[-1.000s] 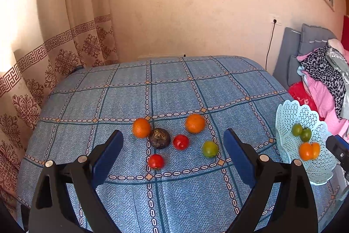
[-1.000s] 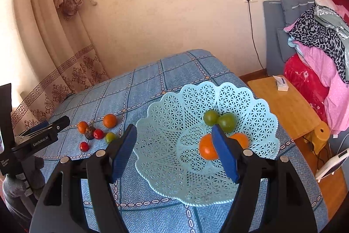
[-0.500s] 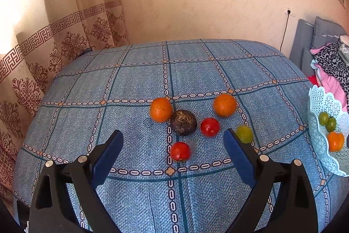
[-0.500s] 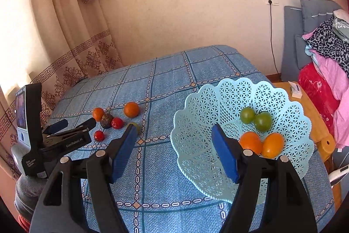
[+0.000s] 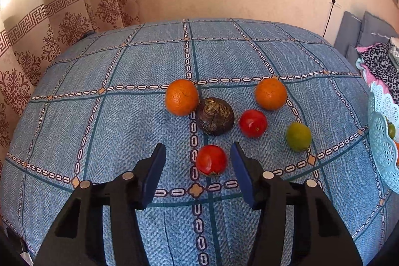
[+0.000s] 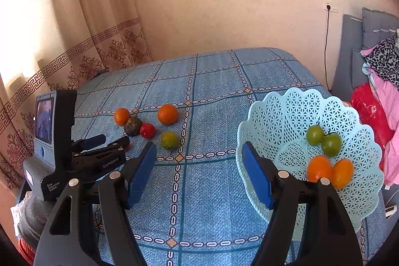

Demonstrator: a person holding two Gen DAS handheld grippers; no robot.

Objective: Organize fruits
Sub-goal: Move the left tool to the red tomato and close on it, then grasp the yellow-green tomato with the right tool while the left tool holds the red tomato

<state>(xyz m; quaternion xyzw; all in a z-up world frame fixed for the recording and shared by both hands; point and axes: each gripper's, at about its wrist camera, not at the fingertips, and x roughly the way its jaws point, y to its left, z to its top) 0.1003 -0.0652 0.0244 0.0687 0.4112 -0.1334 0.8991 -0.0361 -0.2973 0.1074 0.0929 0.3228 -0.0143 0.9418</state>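
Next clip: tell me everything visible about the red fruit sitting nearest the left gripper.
The nearest red fruit is small, round, glossy and smooth-skinned, with a dark dried patch at its lower edge. It rests on the blue checked cloth, beside a patterned seam, apart from the dark wrinkled fruit behind it. It lies between the blue pads of the left gripper, whose jaws have just been closing; a gap shows on each side, so nothing but the cloth touches it. In the right wrist view the gripper hides it.

A home bedroom: blue checked bedspread, patterned curtains, piled clothes.
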